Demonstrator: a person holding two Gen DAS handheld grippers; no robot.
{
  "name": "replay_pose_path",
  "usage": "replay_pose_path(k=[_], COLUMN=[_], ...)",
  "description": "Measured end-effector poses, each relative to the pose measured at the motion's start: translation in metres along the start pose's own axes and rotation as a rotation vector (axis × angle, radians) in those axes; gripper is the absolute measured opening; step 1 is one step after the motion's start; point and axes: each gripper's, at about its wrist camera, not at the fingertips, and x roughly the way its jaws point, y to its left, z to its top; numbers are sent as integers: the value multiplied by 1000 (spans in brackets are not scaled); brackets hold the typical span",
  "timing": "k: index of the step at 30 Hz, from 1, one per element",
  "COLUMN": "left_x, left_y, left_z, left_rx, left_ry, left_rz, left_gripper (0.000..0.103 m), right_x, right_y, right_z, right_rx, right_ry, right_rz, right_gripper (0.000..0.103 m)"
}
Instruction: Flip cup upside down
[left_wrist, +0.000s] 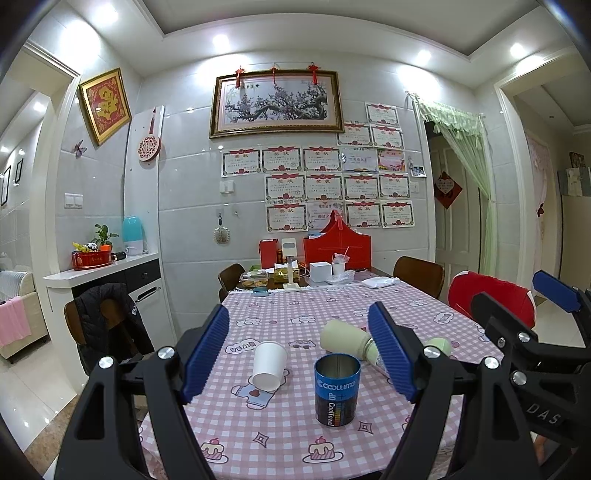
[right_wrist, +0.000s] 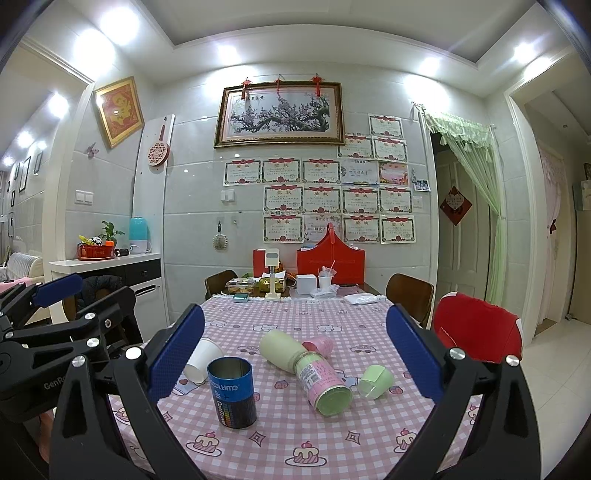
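A blue metal can-shaped cup (left_wrist: 337, 389) (right_wrist: 232, 392) stands upright, mouth up, on the pink checked tablecloth. A white paper cup (left_wrist: 269, 365) (right_wrist: 201, 360) rests upside down, tilted, to its left. A small green cup (right_wrist: 375, 381) (left_wrist: 438, 346) lies on its side to the right. My left gripper (left_wrist: 299, 354) is open above the table's near edge, the white cup and blue cup between its fingers in view. My right gripper (right_wrist: 295, 362) is open and empty, held back from the cups.
A cream bottle (right_wrist: 279, 349) and a pink tube with a green end (right_wrist: 321, 380) lie on their sides mid-table. Boxes, a red bag (left_wrist: 338, 247) and containers crowd the far end. Chairs (right_wrist: 476, 332) stand around the table; a white cabinet (left_wrist: 110, 273) stands left.
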Motion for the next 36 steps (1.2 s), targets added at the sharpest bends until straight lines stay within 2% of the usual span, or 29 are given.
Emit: replay_pose_path(k=[36], left_x=[0], left_y=[4], left_z=[4], left_rx=[12], left_ry=[-13], left_rz=[5], left_gripper=[77], right_x=[0], right_y=[-6], right_z=[-1], right_rx=[4], right_ry=[5], right_rz=[-1], right_gripper=[95])
